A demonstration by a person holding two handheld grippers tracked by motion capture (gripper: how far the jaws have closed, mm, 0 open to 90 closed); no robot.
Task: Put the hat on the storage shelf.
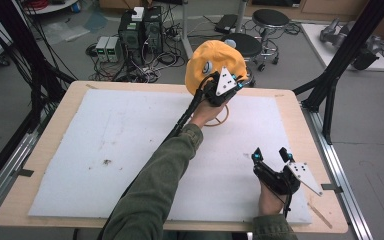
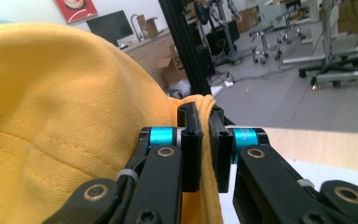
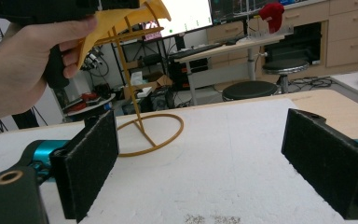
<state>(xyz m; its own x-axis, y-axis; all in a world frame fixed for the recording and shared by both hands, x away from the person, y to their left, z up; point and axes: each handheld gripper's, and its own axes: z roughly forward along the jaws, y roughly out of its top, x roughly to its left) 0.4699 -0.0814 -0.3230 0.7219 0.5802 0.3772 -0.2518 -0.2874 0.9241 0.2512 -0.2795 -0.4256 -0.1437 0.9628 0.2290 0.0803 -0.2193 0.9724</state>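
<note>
The yellow hat (image 1: 215, 62) is up at the far edge of the table (image 1: 45, 125), and the left hand-held gripper (image 1: 223, 86) has it pinched by the brim. In the left gripper view the two black jaws stand nearly together with only a fold of yellow fabric between them, so the grip on the hat (image 2: 65, 116) looks firm. Under the hat stands a yellow wire stand (image 3: 142, 126), with its ring base flat on the white mat (image 1: 130, 150) and its upright post running up beneath the brim. The hat looks to be sitting over the top of that stand, or very close to it, though I cannot tell from here whether its weight is already on the stand or carried by the grip. Over on the near right, the right hand-held gripper (image 1: 271, 154) rests low over the mat with its jaws spread wide and nothing between the pads (image 3: 91, 163). It looks idle. So, as I read it, the hat has been brought to the stand and the carry is about done. What looks left is settling the hat squarely on the top, letting go of the brim, and drawing the left hand clear without dragging the hat off or tipping the light wire stand.
</note>
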